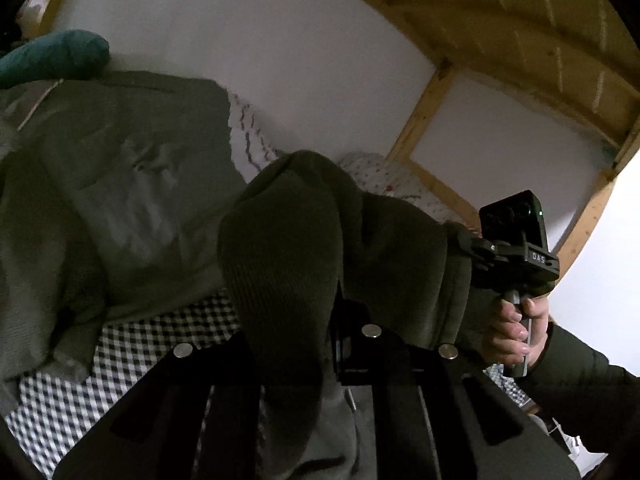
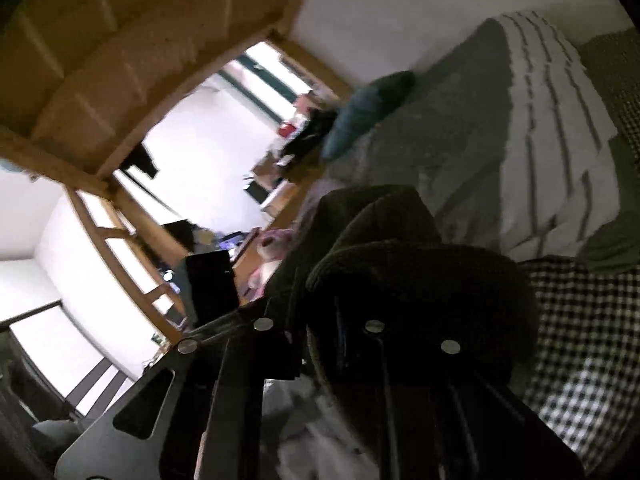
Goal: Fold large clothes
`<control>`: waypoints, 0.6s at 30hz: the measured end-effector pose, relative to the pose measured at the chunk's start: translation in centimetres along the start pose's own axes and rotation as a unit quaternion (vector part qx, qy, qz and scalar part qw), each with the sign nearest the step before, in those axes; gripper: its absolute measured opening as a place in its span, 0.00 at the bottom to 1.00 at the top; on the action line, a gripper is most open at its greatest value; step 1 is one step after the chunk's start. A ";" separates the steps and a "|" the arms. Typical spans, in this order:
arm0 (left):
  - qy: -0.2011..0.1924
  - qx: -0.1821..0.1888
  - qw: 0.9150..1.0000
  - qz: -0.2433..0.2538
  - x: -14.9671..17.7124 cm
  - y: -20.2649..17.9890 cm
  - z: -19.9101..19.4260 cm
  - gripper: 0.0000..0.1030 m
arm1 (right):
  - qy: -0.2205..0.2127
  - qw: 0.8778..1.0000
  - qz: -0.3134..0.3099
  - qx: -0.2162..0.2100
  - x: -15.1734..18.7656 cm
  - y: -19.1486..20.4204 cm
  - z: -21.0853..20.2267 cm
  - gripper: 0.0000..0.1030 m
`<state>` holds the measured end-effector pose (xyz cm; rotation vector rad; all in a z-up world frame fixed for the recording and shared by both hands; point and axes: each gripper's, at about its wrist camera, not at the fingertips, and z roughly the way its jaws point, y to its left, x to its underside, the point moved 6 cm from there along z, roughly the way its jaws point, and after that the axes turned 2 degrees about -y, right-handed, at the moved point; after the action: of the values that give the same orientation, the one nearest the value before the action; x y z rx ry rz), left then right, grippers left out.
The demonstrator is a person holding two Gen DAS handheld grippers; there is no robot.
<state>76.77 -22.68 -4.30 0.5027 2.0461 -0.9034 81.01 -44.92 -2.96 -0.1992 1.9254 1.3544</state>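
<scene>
While both grippers — left (image 1: 288, 320) and right (image 2: 360, 320) — pinch tight on the ribbed hem of the green hoodie (image 1: 120, 184), raised off the checked bed (image 1: 132, 352), its body trailing toward ten o'clock, the fold is mid-lift — next, I judge, carry the hem evenly over.

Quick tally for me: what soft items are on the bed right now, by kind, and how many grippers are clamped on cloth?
Olive-green knit garment: 1
Teal pillow: 1
Black-and-white checked bedsheet: 1
White blanket with dark wavy stripes: 1
Grippers shut on the garment, left gripper and right gripper: 2
Total: 6
</scene>
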 end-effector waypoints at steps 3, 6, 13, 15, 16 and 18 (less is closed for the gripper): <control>-0.010 -0.005 1.000 0.011 1.1 -1.2 -1.6 0.11 | 0.006 1.000 -0.003 -0.018 2.0 2.2 -0.8 0.12; -0.022 -0.003 1.000 0.011 3.0 -2.1 -3.5 0.11 | 0.016 0.999 -0.004 -0.031 4.5 3.8 -1.3 0.12; -0.046 -0.027 0.997 0.048 10.3 -4.7 -8.0 0.11 | 0.064 0.996 0.005 -0.066 14.8 6.8 -3.3 0.12; -0.044 -0.036 0.997 0.055 12.4 -4.8 -8.4 0.11 | 0.080 0.995 0.018 -0.061 17.7 6.5 -3.3 0.12; -0.041 -0.035 0.997 0.046 13.2 -4.6 -8.7 0.11 | 0.091 0.994 0.028 -0.061 19.4 6.3 -3.2 0.12; -0.032 -0.035 0.999 0.024 15.0 -4.3 -9.3 0.11 | 0.106 0.992 0.038 -0.056 22.0 6.1 -3.1 0.12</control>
<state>60.52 -18.09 -10.93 0.4769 1.9917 -0.8074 60.91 -38.71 -12.41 -0.3393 2.0506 1.5458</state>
